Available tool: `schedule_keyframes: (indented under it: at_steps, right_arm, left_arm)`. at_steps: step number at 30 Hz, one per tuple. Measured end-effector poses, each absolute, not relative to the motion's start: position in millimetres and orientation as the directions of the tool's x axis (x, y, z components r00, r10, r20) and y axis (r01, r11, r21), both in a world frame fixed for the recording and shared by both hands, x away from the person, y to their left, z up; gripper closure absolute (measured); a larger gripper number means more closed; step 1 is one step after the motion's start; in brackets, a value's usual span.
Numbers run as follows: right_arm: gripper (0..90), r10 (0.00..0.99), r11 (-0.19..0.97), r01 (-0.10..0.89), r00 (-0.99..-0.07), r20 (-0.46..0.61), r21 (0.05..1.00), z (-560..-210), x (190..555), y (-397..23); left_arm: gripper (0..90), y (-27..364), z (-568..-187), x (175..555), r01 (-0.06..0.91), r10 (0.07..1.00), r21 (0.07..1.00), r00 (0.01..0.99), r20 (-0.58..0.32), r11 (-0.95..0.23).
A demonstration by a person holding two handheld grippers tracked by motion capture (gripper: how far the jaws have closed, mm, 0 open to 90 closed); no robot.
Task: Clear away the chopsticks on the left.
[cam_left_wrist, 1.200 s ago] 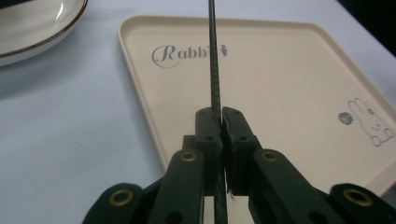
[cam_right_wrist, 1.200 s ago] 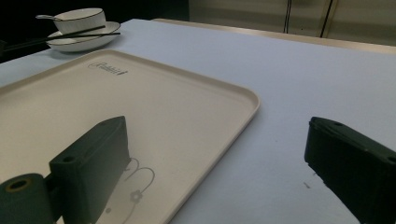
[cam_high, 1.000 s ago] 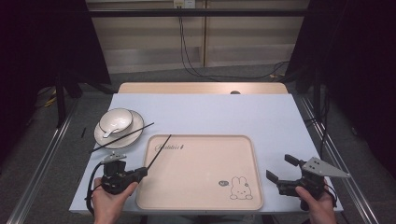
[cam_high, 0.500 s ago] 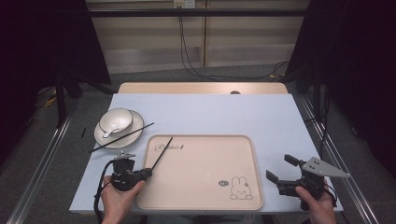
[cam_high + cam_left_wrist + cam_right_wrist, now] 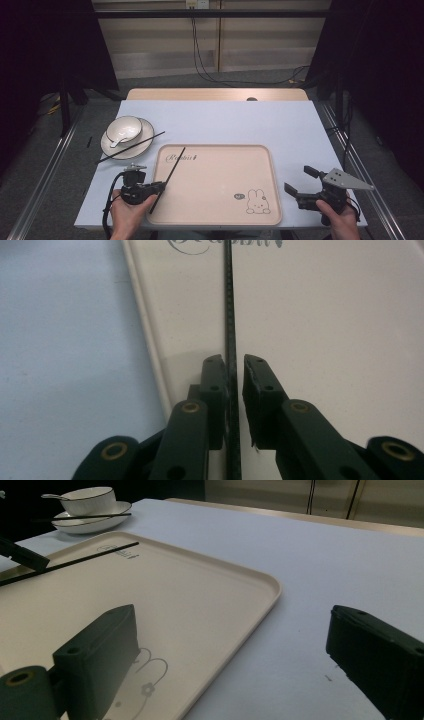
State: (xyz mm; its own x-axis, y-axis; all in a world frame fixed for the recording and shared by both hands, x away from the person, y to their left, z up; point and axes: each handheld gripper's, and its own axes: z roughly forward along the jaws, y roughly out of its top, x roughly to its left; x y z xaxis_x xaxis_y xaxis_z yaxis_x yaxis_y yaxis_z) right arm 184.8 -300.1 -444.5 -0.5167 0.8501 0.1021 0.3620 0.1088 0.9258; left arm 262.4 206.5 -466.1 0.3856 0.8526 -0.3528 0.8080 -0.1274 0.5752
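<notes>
**Thin black chopstick [image 5: 168, 176] laid on the tray**

It lies slanted across the left rim of the beige rectangular tray [image 5: 270, 180] — apparently being set down. The left tool [image 5: 234, 371] has just been opening; its jaws flank the stick, a gap showing on one side. The right tool [image 5: 300, 182] waits wide open, near right of the counter [image 5: 280, 120].

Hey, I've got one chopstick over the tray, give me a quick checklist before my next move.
1. Left tongs letting go of the chopstick: ok. The jaws have just been opening, a gap shows on one side, and the stick is between them.
2. Chopstick lying flat on the tray: cannot tell.
3. Right tongs free: ok, open and empty.
4. Second chopstick within easy pick-up: ok, it lies across the plate beside the bowl.
</notes>
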Motion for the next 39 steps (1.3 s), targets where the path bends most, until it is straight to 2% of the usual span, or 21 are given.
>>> schedule_keyframes:
  at_steps: [5, 9, 11, 12, 15, 17, 22, 27, 30, 33, 38, 39]
  right_arm:
    - [6.4, 0.850, 0.110, 0.361, -0.517, 0.101, 0.926, -444, 185, -300]
    - [6.4, 0.849, 0.110, 0.358, -0.519, 0.100, 0.927, -444, 185, -300]
    - [6.4, 0.847, 0.110, 0.354, -0.522, 0.098, 0.929, -444, 185, -300]
    - [6.3, 0.847, 0.113, 0.353, -0.523, 0.096, 0.929, -444, 184, -300]
    - [6.3, 0.848, 0.110, 0.352, -0.521, 0.097, 0.929, -444, 185, -300]
    - [6.3, 0.848, 0.109, 0.353, -0.521, 0.098, 0.929, -444, 185, -300]
    - [6.3, 0.850, 0.108, 0.352, -0.518, 0.098, 0.930, -444, 185, -301]
    - [6.3, 0.848, 0.113, 0.348, -0.522, 0.093, 0.931, -444, 185, -301]
    - [6.3, 0.850, 0.109, 0.352, -0.518, 0.096, 0.930, -444, 185, -301]
    - [6.3, 0.850, 0.106, 0.355, -0.517, 0.101, 0.929, -444, 184, -301]
    - [6.3, 0.850, 0.106, 0.354, -0.517, 0.100, 0.929, -444, 184, -301]
    - [6.3, 0.851, 0.107, 0.353, -0.516, 0.098, 0.929, -443, 184, -301]
  left_arm:
    - [76.6, 209, -461, 260, 0.776, 0.829, 0.619, 0.422, -0.366, -0.122]
    - [67.1, 216, -456, 259, 0.747, 0.808, 0.649, 0.468, -0.358, -0.144]
    - [59.5, 221, -455, 257, 0.721, 0.806, 0.675, 0.489, -0.333, -0.159]
    - [52.7, 222, -454, 255, 0.703, 0.814, 0.692, 0.493, -0.307, -0.165]
    - [42.7, 232, -452, 251, 0.665, 0.808, 0.725, 0.520, -0.279, -0.178]
    - [40.0, 237, -451, 250, 0.637, 0.800, 0.749, 0.539, -0.263, -0.183]
    - [24.0, 253, -446, 247, 0.586, 0.774, 0.788, 0.583, -0.248, -0.189]
    - [16.9, 271, -442, 246, 0.517, 0.756, 0.830, 0.624, -0.197, -0.210]
    - [13.7, 282, -438, 247, 0.502, 0.746, 0.842, 0.635, -0.202, -0.199]
    - [12.9, 293, -434, 249, 0.461, 0.737, 0.858, 0.657, -0.160, -0.225]
    - [6.2, 311, -431, 256, 0.460, 0.702, 0.848, 0.694, -0.160, -0.262]
    - [7.8, 315, -430, 257, 0.451, 0.705, 0.849, 0.695, -0.141, -0.275]
